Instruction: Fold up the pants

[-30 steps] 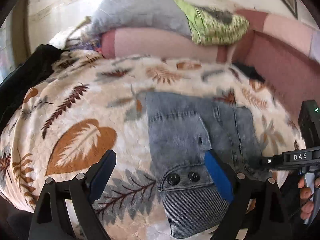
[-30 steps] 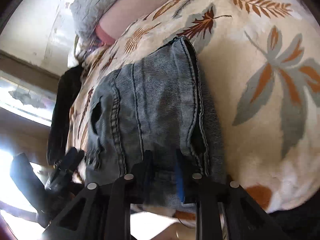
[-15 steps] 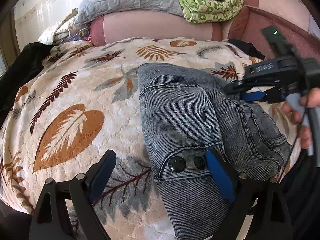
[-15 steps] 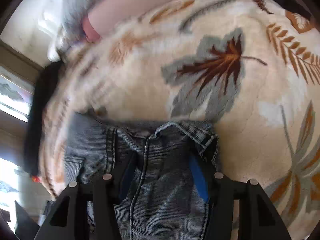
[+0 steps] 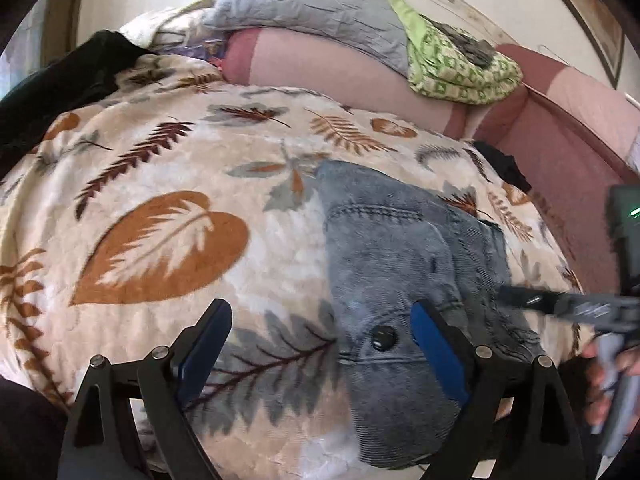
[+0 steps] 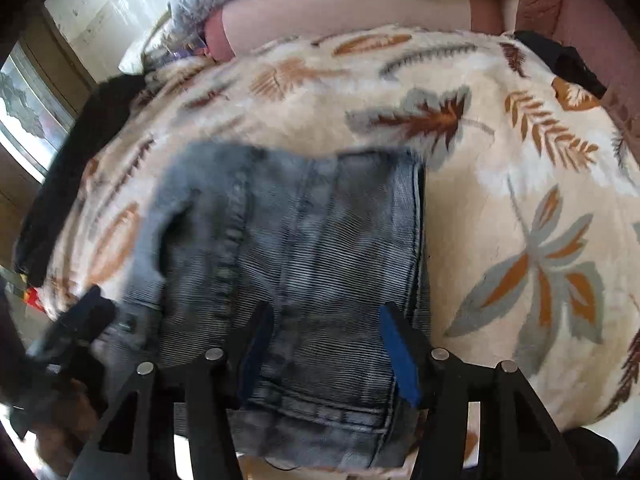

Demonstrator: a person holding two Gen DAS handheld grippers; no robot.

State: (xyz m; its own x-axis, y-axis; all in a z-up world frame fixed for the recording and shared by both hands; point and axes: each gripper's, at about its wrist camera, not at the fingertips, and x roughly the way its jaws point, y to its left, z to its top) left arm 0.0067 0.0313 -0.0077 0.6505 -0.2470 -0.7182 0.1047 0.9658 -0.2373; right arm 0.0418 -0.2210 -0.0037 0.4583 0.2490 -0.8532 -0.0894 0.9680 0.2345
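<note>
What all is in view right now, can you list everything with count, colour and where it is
jeans: one pair, washed grey-blue, folded on the near right part of the blanket
blanket: one, cream with brown and grey leaves, covering the bed
quilt: one, grey, on the pink bolster at the back
bolster: one, pink, along the far edge of the blanket
folded cloth: one, green and white pattern, on the bolster beside the quilt
dark garment: one, black, at the blanket's far left edge
left hand-held gripper: black with blue pads, open, one pad over the waistband
right hand-held gripper: black with blue pads, open over the jeans
</note>
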